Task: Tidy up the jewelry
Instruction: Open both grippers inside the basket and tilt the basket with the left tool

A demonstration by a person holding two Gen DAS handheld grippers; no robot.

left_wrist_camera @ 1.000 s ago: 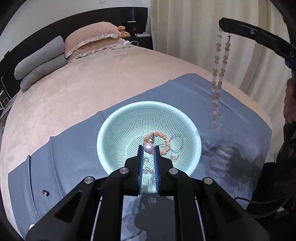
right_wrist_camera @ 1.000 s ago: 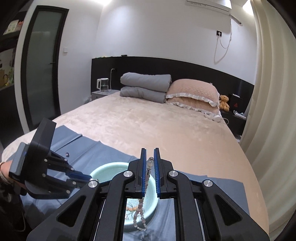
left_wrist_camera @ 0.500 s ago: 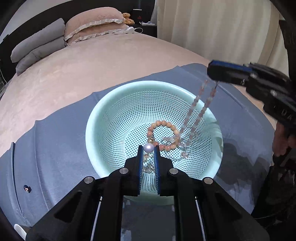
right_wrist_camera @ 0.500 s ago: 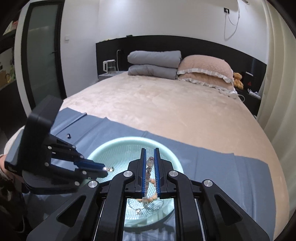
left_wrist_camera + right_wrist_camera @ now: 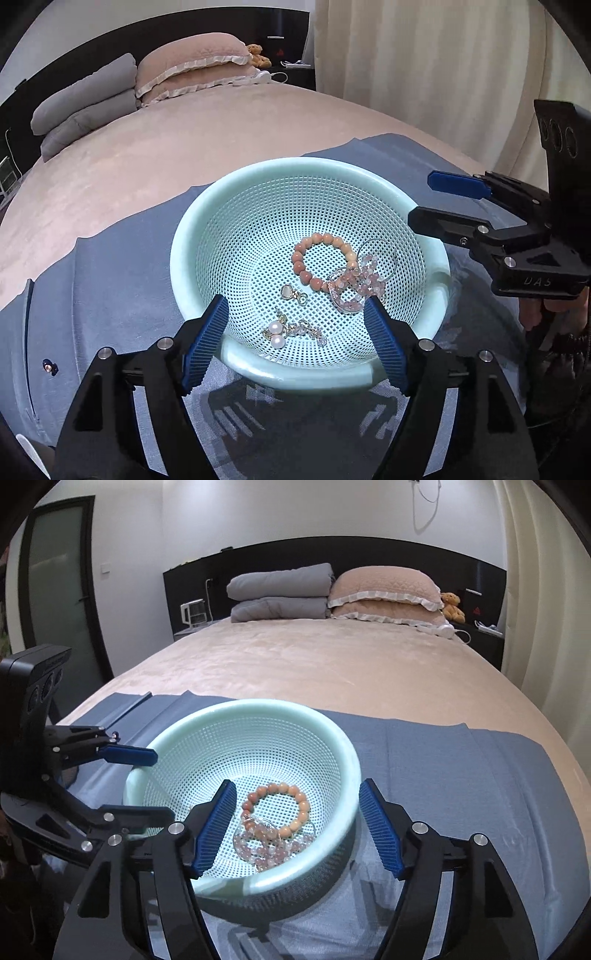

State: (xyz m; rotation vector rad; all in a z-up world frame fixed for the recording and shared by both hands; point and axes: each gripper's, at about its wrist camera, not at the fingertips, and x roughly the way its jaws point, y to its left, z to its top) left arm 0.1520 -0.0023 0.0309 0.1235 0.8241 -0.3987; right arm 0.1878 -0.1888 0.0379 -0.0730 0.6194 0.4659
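Inside the mint basket [image 5: 436, 258], pink bead strand [image 5: 354, 284] and pearl earrings [image 5: 277, 334], newly dropped from both now-widening, empty tools.

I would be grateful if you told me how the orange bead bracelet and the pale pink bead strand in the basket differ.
The orange bead bracelet lies as one open ring; the pale pink bead strand is heaped in tangled loops. The bracelet's beads look larger and opaque, the strand's smaller and translucent. Both lie touching in the mint basket, free of either tongs.
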